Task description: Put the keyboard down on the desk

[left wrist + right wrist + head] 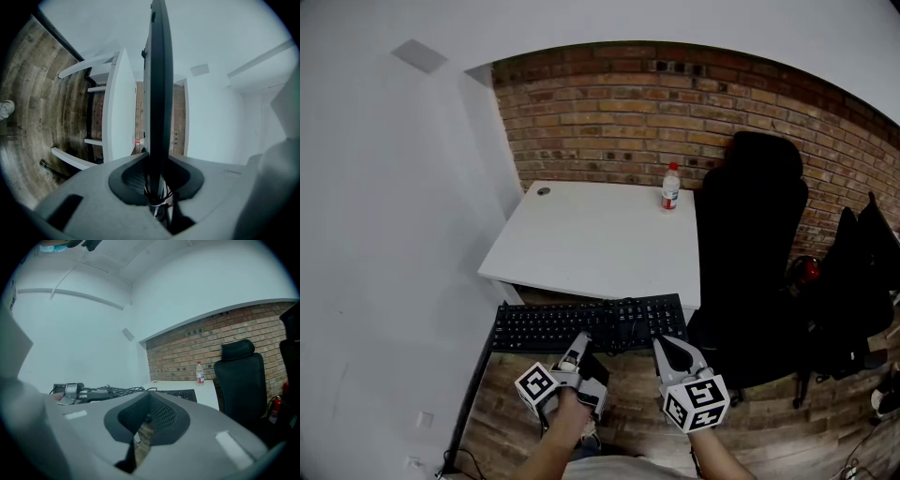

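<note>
- The left gripper's fingers pinch the near long edge of the keyboard. The gripper is rolled on its side, so they clamp the thin board from above and below and carry it level.
- The right gripper's fingers sit pressed together with nothing between them, just beside the keyboard's right end, probably there to steady it.
- The keyboard is in the air at the desk's near edge, not yet resting on it. It is keys up, with its long axis running left to right along that edge.
- The bottle stands at the far edge, well apart from the keyboard.

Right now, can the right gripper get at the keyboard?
Probably yes: the right gripper hangs empty close to the near edge of the keyboard, with nothing between them, though its jaws look closed.
</note>
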